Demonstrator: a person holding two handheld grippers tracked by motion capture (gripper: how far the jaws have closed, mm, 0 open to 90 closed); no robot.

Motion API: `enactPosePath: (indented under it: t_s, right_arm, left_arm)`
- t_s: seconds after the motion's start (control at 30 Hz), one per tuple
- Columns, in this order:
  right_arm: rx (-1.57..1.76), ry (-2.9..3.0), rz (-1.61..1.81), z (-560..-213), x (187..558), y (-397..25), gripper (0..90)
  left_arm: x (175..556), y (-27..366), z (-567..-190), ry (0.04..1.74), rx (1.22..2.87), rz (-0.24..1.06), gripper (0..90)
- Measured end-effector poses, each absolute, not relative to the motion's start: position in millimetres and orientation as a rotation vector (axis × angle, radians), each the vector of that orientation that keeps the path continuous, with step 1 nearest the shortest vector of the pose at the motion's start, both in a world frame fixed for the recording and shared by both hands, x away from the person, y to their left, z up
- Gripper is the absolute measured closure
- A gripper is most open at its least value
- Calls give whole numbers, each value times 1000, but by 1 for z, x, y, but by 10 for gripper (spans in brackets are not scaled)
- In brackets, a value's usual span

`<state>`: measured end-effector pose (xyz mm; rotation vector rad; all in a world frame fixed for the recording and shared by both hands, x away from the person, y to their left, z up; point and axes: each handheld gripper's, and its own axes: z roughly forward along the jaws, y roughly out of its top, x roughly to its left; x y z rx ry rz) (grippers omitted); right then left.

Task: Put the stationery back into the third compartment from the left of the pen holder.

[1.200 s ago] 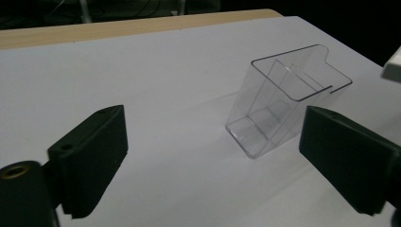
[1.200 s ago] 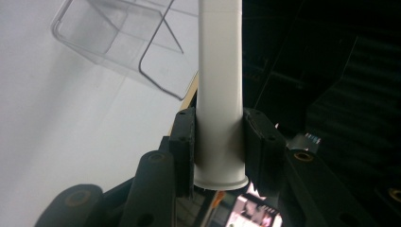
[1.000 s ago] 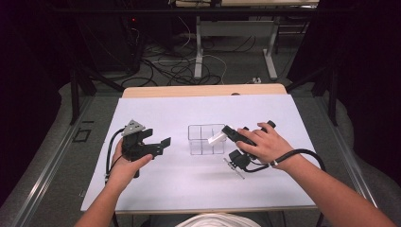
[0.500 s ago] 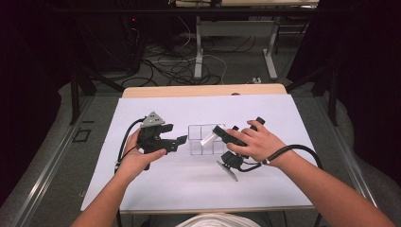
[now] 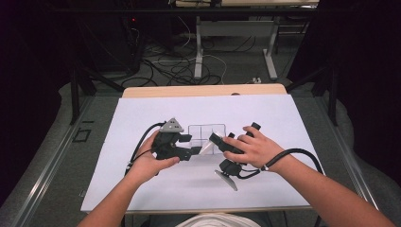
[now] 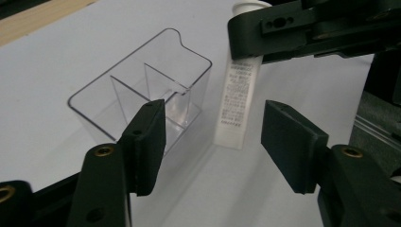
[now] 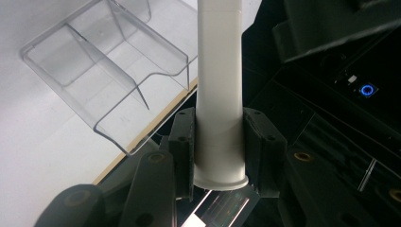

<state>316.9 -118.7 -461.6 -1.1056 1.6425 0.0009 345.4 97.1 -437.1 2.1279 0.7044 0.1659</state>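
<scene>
Right gripper point(image 7: 220, 142), clamped on the capped end of a white tube point(image 7: 219, 85); the tube projects straight ahead of its jaws, with its far end resting on the white-covered desk point(image 5: 142, 118). Holding it by one end leaves the printed body free, apparently for a handover. Left gripper point(image 6: 213, 137), jaws spread wide and empty, faces that tube point(image 6: 239, 101), which stands just ahead between them. A clear divided organizer point(image 6: 142, 94) sits ahead and to the left of the left gripper, probably the tube's destination. The label print is too small to read; the tube's upper end is covered by the right gripper's jaw.
</scene>
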Motion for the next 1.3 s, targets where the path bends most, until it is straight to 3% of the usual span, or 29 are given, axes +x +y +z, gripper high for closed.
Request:
enactPosePath:
  t_s: [0.53, 0.8, 1.3]
  right_arm:
    - [-1187, 1605, 10, -474, 305, -111, 668]
    - [-1204, 1592, 12, -476, 303, -109, 668]
    - [-1188, 1611, 11, -478, 305, -108, 641]
  left_arm:
    - [350, 66, -449, 621, 2283, 105, 564]
    - [351, 62, -453, 617, 2333, 81, 679]
    - [356, 63, -456, 661, 2334, 36, 701]
